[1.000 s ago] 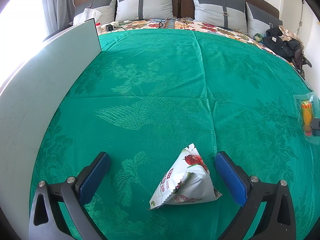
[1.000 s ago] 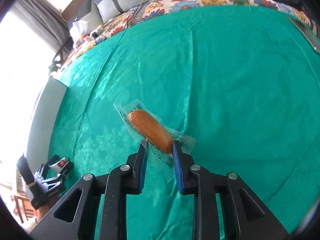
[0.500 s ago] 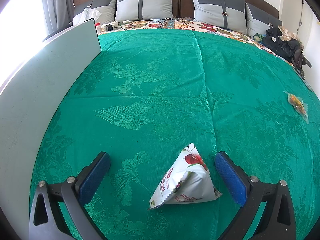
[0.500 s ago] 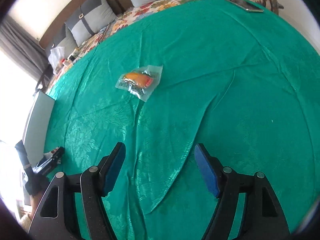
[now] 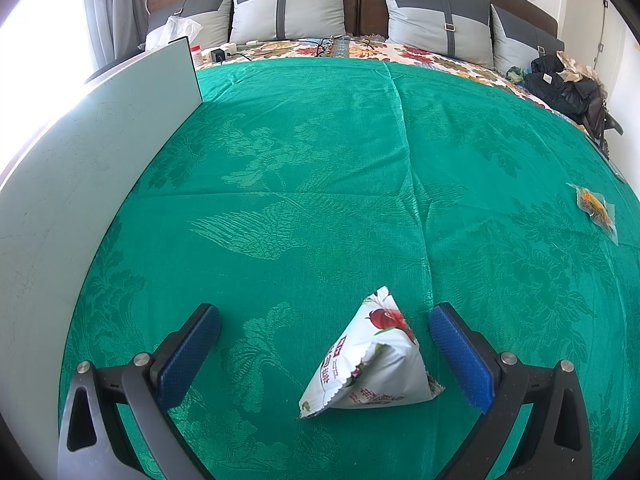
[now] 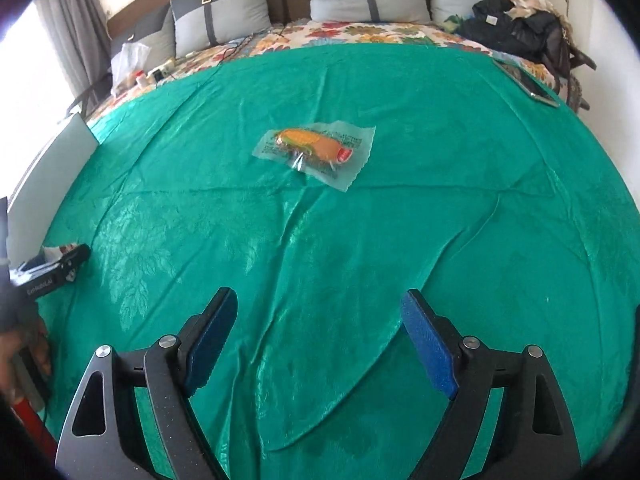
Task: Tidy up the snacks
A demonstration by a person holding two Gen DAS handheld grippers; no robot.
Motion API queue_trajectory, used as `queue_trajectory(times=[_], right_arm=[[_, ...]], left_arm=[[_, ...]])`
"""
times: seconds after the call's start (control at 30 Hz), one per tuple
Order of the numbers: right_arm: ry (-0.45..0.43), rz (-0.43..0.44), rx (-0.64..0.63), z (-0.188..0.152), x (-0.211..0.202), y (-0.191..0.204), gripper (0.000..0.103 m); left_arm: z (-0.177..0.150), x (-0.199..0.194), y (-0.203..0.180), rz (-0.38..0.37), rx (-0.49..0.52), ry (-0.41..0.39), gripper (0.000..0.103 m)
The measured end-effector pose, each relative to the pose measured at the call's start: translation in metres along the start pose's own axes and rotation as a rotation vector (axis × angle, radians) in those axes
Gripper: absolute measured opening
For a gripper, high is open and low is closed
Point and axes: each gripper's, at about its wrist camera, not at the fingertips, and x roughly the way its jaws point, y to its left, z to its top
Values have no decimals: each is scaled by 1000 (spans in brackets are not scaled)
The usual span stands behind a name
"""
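Note:
A white triangular snack pouch point(image 5: 370, 364) with red fruit print lies on the green bedspread point(image 5: 320, 184). My left gripper point(image 5: 326, 354) is open, its blue pads on either side of the pouch, not touching it. A clear-wrapped orange sausage snack point(image 6: 316, 148) lies flat on the spread ahead of my right gripper point(image 6: 320, 340), which is open and empty, well back from it. The same snack shows at the far right of the left wrist view point(image 5: 596, 208). The left gripper shows at the left edge of the right wrist view point(image 6: 52, 270).
A white board point(image 5: 80, 184) stands along the bed's left side. Grey pillows point(image 5: 288, 8) line the headboard. Dark clothes point(image 5: 568, 84) are piled at the back right. A phone or tablet point(image 6: 528, 84) lies near the right edge. Small items and cables point(image 5: 224, 54) sit by the pillows.
My right gripper let go of the sausage snack, opened and drew back; the snack now lies on the spread farther ahead. The left gripper and pouch have not moved.

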Motion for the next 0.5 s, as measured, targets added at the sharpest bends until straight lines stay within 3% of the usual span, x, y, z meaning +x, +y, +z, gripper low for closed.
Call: queue_trajectory(times=[0.1,0.23,0.33,0.43,0.5], right_arm=[[-17,49,67,47,17,-8,86],[64,85,161,84,55,-18,86],[94,132,225,86,73,-22,86],[110,225,188,77,76,-8,86],[159,349,146,66,74,7,85]], left_arm=[[0,0,0,0,0,0,103],[0,0,0,0,0,0,103],[0,0,0,0,0,0,103],[0,0,0,0,0,0,103],[0,0,0,-1,0,0,103]])
